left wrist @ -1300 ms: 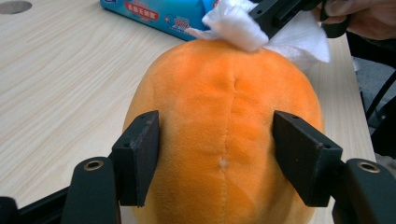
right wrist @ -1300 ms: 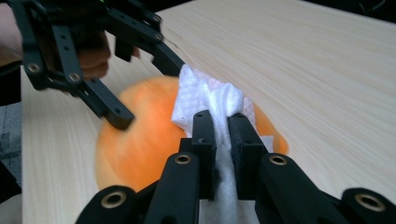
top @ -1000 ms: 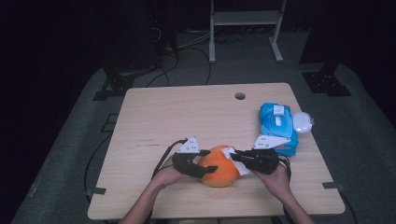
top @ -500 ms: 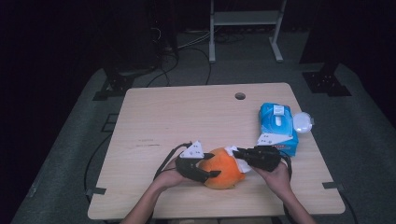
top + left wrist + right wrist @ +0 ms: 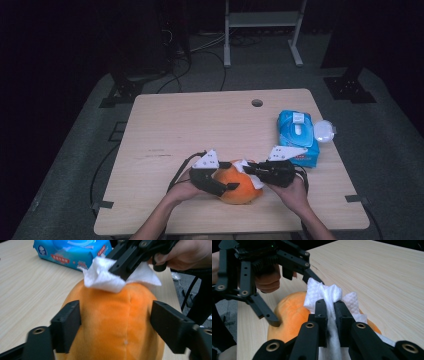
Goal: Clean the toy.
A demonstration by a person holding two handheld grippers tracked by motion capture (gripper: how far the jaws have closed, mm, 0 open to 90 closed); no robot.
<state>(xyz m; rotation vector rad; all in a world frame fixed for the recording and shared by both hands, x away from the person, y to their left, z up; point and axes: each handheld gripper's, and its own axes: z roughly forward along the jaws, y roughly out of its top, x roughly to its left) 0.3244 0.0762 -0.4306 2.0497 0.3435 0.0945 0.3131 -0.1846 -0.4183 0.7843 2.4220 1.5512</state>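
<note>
Two grippers at work on one soft orange plush toy. The right gripper has its jaws clamped tight on a white wipe, the bunched tissue squeezed between them and spilling out above the tips. That wipe rests against the top of the toy, at the edge nearest the right jaws.

The left gripper straddles the toy, one jaw on each flank. Its jaws have just been opening: in the left gripper view the far jaw stands a touch clear of the plush, and the near one looks at most to brush it. So the toy sits between them, not pinched.

Out from there, the toy lies on the worktop close to the person's edge, both hands right behind their tools. Beyond the right jaws sits a blue pack of wipes, and a small round clear lid just beside it at the worktop's edge.

The danger now, as I read it: with the left jaws loose, a firm wiping stroke could push the toy sideways or roll it out from between them. Plush drags on damp tissue, so the wipe could also snag and slide out of the right jaws.
</note>
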